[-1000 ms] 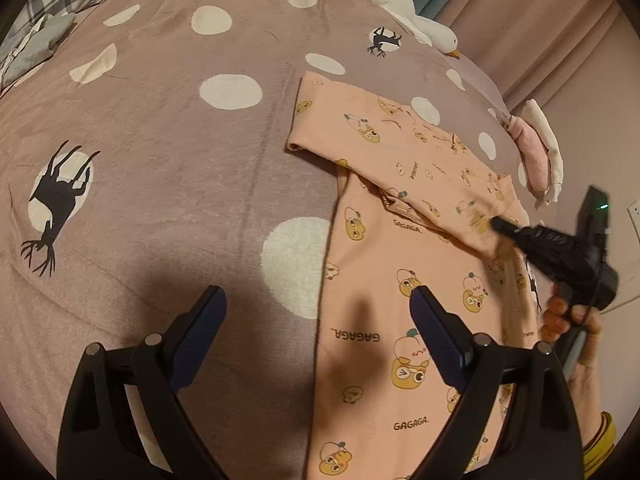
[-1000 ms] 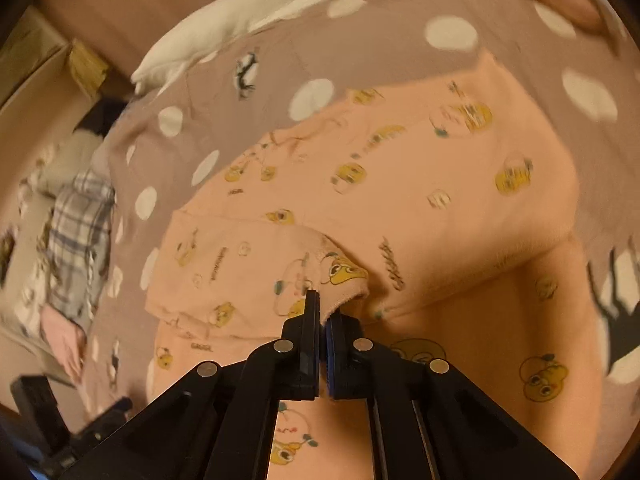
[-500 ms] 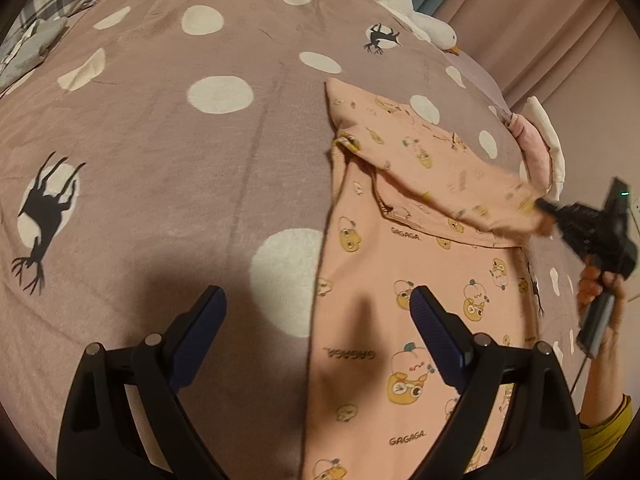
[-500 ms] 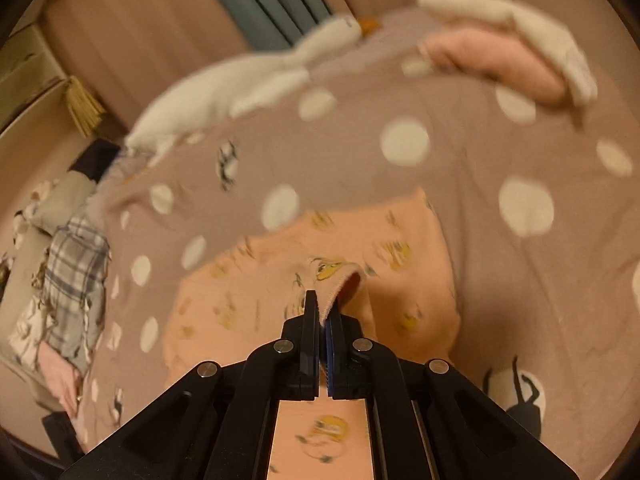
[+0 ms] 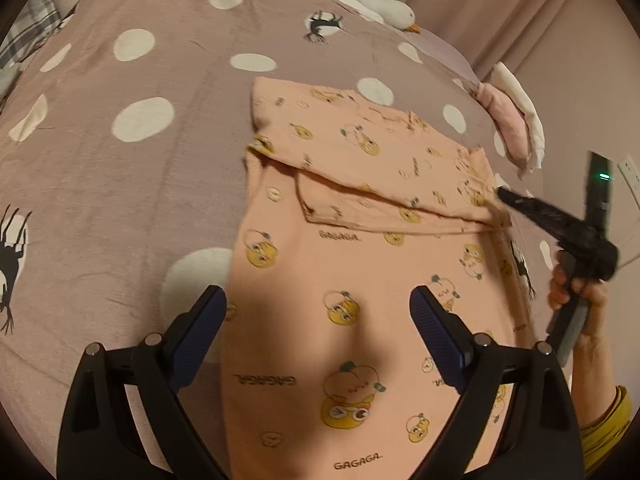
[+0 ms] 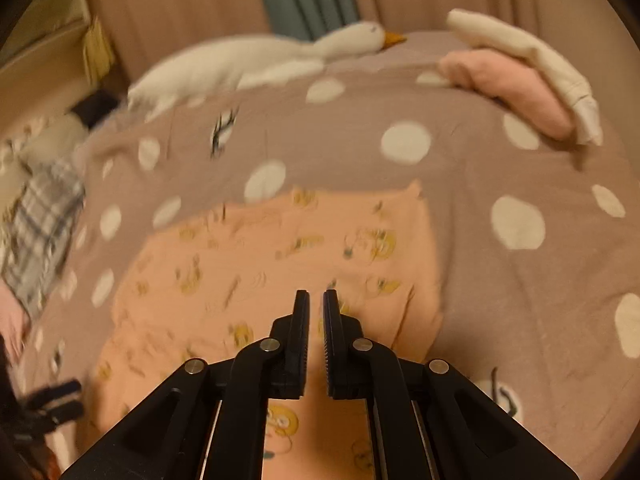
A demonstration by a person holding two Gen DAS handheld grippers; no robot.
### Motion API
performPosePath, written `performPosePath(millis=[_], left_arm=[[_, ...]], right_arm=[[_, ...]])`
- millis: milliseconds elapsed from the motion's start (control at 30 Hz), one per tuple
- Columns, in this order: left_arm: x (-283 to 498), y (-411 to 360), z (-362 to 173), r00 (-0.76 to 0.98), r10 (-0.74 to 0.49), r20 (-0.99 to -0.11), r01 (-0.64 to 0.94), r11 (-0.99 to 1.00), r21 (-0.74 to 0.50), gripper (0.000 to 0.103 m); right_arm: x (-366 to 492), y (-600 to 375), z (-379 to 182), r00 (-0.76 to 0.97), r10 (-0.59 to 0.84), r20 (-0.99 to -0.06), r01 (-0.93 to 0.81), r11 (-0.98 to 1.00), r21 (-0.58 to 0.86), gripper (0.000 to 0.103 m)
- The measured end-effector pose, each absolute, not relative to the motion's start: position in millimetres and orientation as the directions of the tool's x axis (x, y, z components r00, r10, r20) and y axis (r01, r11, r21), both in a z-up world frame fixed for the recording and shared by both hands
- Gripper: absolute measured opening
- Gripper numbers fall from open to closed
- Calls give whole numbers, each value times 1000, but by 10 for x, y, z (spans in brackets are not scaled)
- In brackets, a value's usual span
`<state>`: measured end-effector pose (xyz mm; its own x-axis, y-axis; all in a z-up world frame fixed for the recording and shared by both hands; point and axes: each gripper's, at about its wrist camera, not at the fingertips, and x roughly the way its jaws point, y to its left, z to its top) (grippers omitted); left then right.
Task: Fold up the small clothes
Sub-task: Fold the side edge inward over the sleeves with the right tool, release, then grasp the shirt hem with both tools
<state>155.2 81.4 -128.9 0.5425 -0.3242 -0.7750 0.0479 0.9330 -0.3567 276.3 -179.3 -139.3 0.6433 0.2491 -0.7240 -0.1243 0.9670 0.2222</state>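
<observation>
Since the sleeve now lies folded across the peach garment spread on the spotted bed cover, the right gripper, its jaws a little apart and empty, should draw off without dragging the cloth. Half a second ago it was clamped on that sleeve; the left gripper hangs wide open over the garment's lower half, as before.

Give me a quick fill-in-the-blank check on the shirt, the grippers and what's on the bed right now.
1. The left gripper hangs over the shirt with its jaws wide ____.
2. The shirt's sleeve lies folded ____ the body.
3. The right gripper has a narrow gap between its jaws and holds ____.
4. The white toy at the far edge of the bed is a ____.

Missing words: open; across; nothing; goose
</observation>
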Motion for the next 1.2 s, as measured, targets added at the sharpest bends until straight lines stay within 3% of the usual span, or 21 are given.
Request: performPosePath(millis=[100, 233, 267, 333, 400, 1200], left_arm=[[1507, 792, -1299, 535, -320, -782, 56, 937, -344, 93], [1393, 883, -1307, 535, -304, -788, 42, 941, -335, 93], [1369, 902, -1314, 534, -302, -790, 38, 942, -334, 93], [1285, 964, -1326, 531, -299, -793, 25, 941, -338, 93], [1206, 1010, -1331, 527, -297, -796, 17, 941, -339, 93], [180, 1262, -1482, 453, -381, -806, -40, 895, -445, 93]], right_arm=[[2896, -1848, -1740, 548, 211, -809, -61, 975, 213, 3], [2762, -1971, -1661, 554, 274, -786, -35, 951, 307, 6], [2699, -1986, -1620, 558, 288, -778, -42, 947, 320, 12], [2493, -2005, -1541, 568, 324, -757, -77, 936, 343, 34], [2264, -2050, -1503, 575, 349, -740, -99, 928, 360, 44], [788, -2487, -1808, 493, 388, -779, 24, 889, 458, 44]])
